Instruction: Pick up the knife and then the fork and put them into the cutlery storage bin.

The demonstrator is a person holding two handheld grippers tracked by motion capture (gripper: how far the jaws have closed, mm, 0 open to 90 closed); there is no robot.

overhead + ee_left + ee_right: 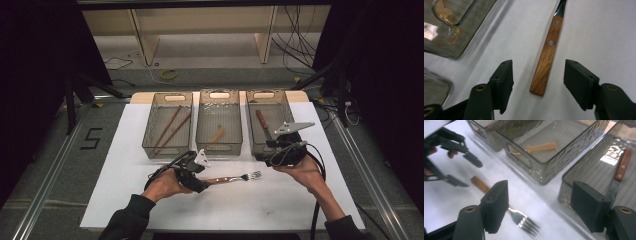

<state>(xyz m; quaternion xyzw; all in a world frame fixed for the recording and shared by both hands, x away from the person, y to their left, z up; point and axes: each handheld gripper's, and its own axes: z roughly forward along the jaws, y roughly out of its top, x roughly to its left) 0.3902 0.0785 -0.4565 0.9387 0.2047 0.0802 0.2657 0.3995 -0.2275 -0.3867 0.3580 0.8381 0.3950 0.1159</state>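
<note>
A fork with a wooden handle lies on the white sheet, tines to the right. My left gripper is low over the handle's end, and its jaws stand open on either side of the handle with a gap on both sides. My right gripper hovers open and empty at the front of the right basket. In the right gripper view its jaws frame the fork's tines, with the left gripper farther off at the handle.
Three clear baskets stand in a row behind the fork. The left basket holds two chopsticks, the middle basket a short wooden piece, the right one a wooden-handled knife. White sheet lies in front.
</note>
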